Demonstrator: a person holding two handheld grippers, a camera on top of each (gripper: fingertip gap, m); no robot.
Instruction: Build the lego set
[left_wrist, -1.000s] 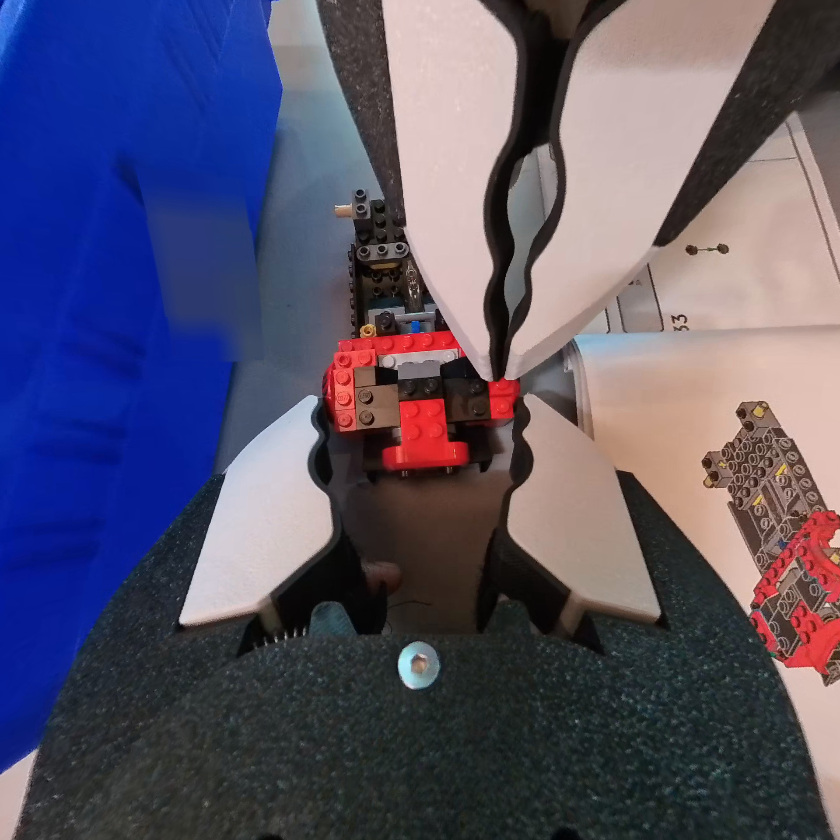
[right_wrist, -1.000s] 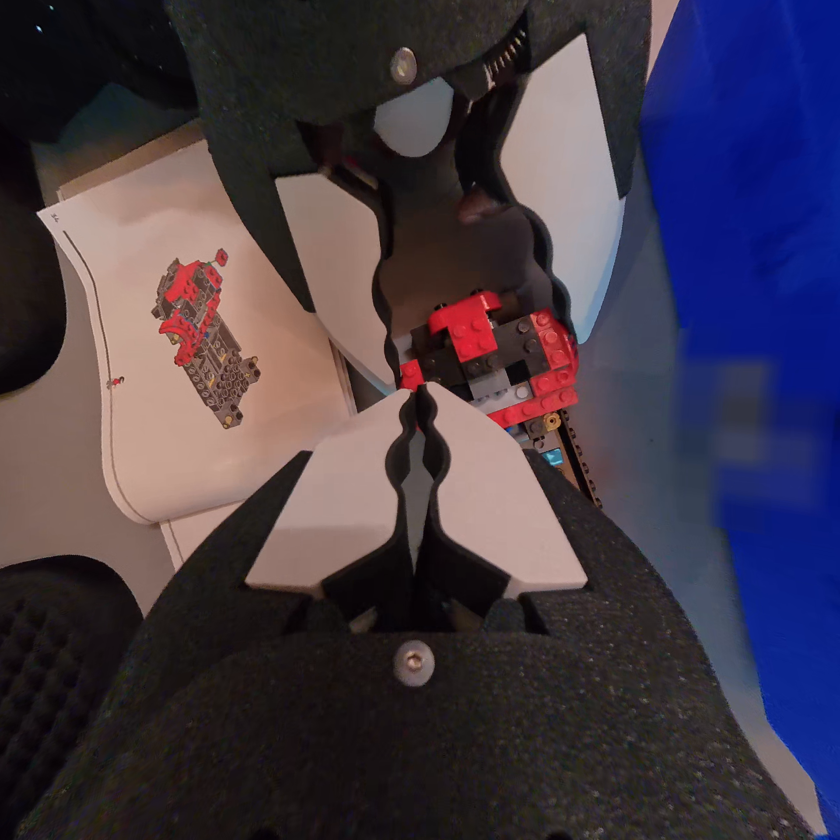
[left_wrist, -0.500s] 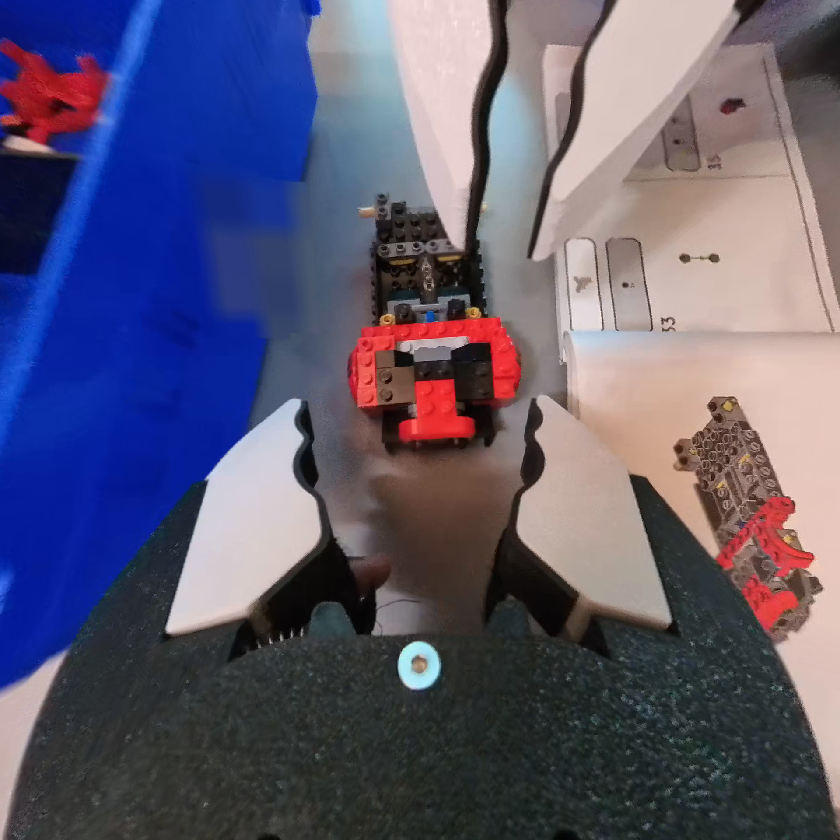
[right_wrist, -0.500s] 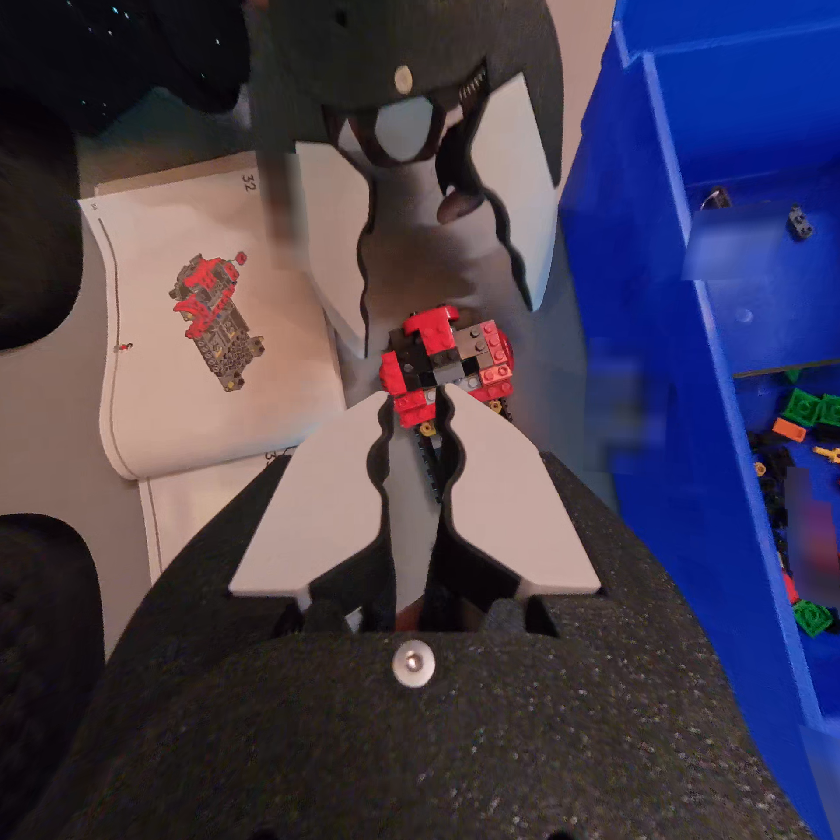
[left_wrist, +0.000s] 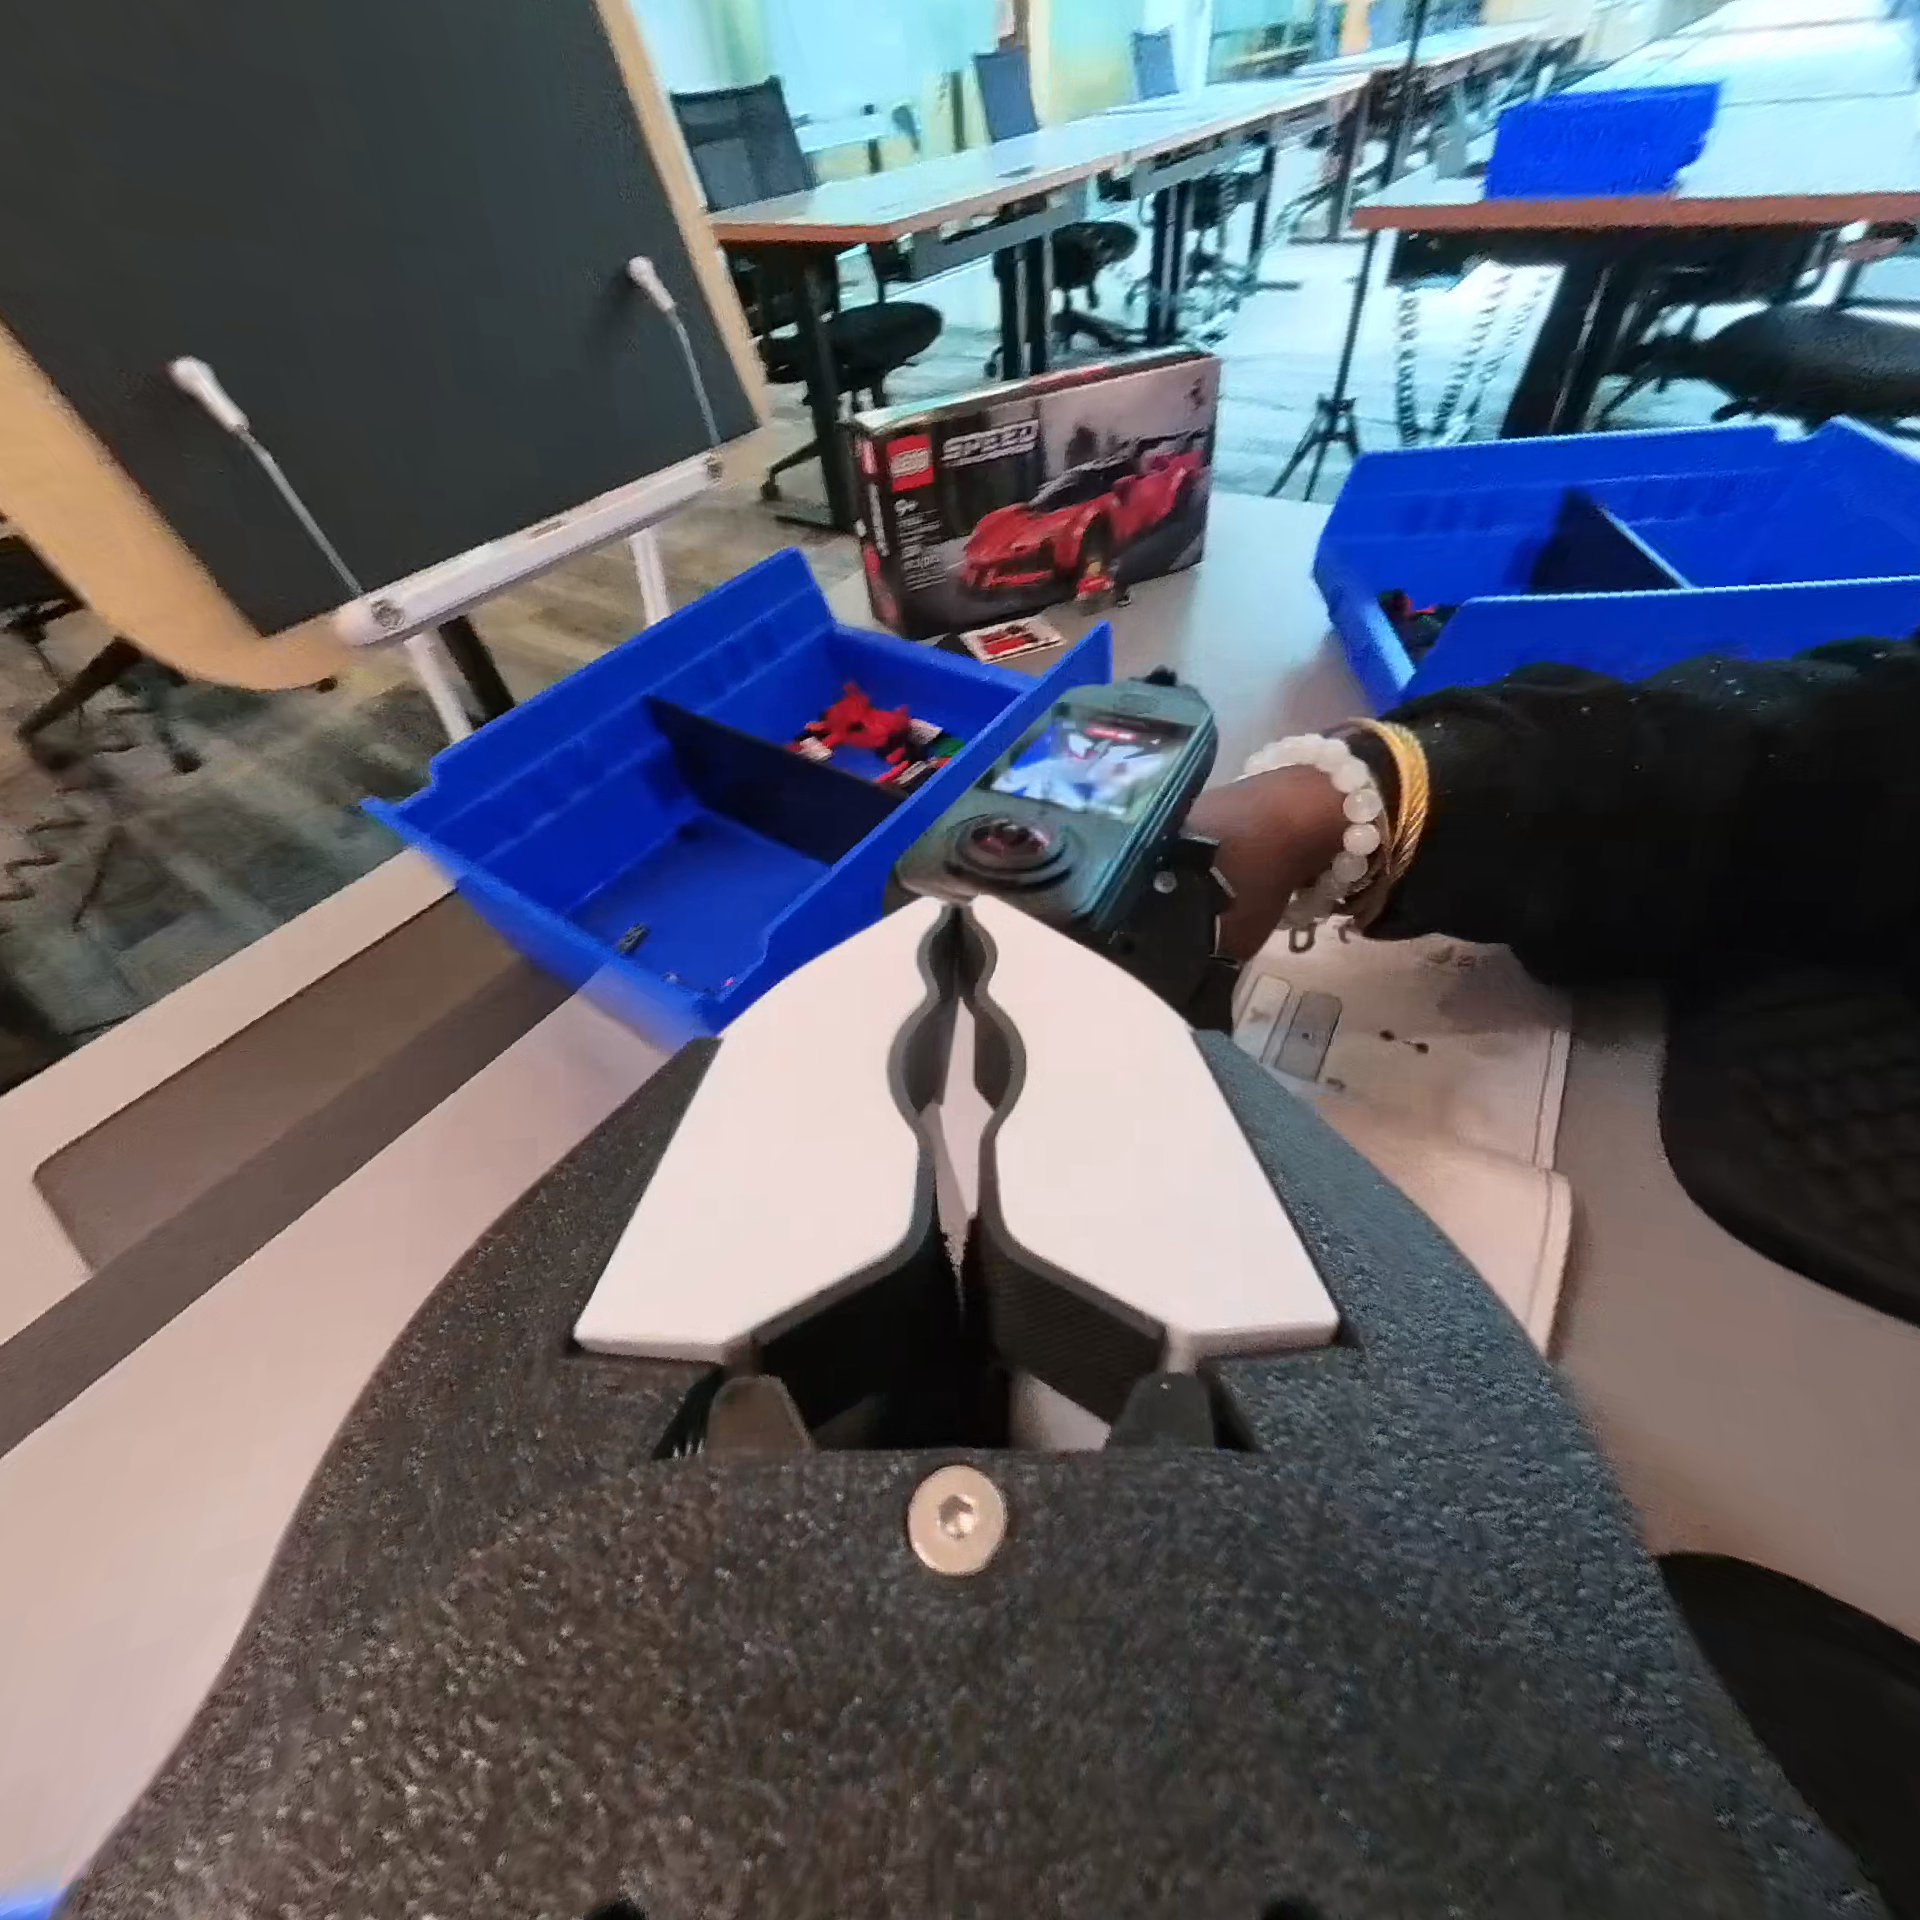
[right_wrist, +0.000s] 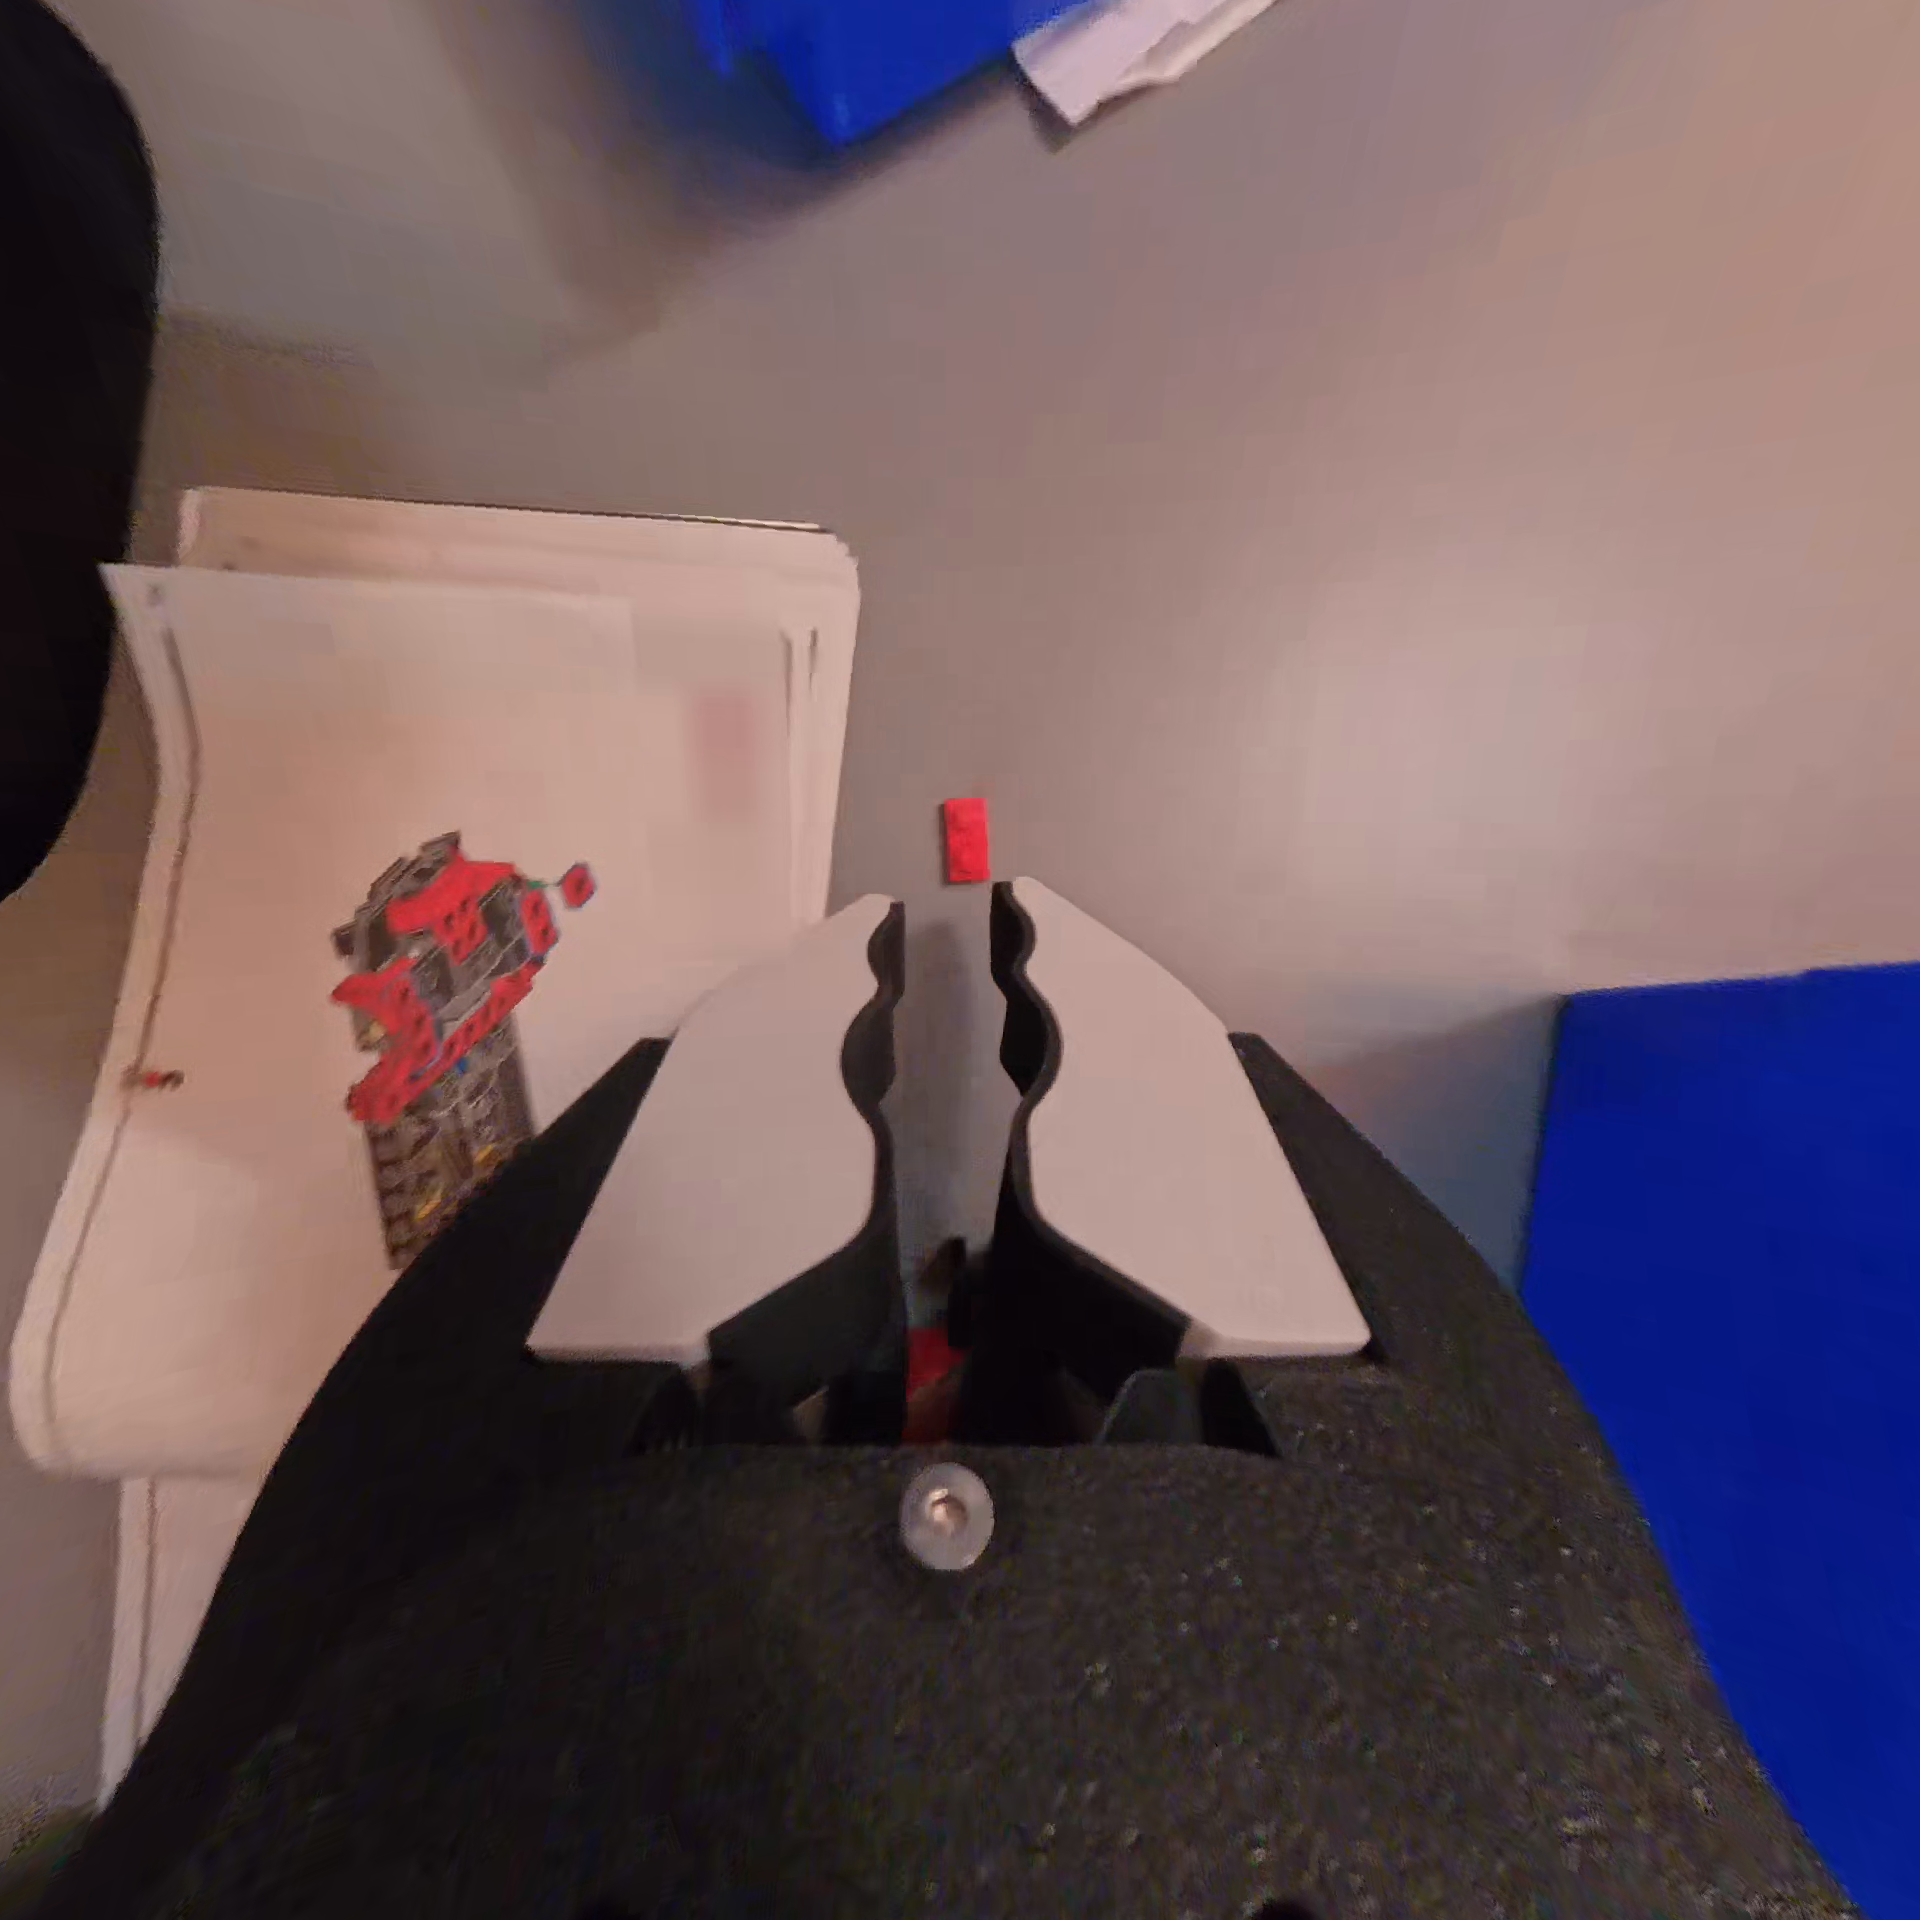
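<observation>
My left gripper (left_wrist: 956, 916) is shut and empty, raised and pointing across the table. Beyond it, a hand (left_wrist: 1262, 831) with bracelets holds the right gripper's camera body (left_wrist: 1060, 821). My right gripper (right_wrist: 945, 904) is open by a narrow gap and empty, pointing down at the grey table. A small red plate (right_wrist: 966, 840) lies flat on the table just past its fingertips. A bit of red (right_wrist: 930, 1371) shows deep between the fingers; I cannot tell what it is. The car model is not clearly in view.
The open instruction booklet (right_wrist: 468, 935) lies left of the red plate and shows in the left wrist view (left_wrist: 1434, 1060). A blue divided bin (left_wrist: 675, 862) holds red pieces (left_wrist: 862, 727). The set's box (left_wrist: 1039, 499) and another blue bin (left_wrist: 1610, 582) stand behind. A blue bin (right_wrist: 1745, 1351) is at the right. The gap from one gripper's tips to the other's is roughly 15 centimeters.
My left gripper has shut and lifted away from the car model, tilting up toward the room. My right gripper has left the model and now sits over a small red plate.
</observation>
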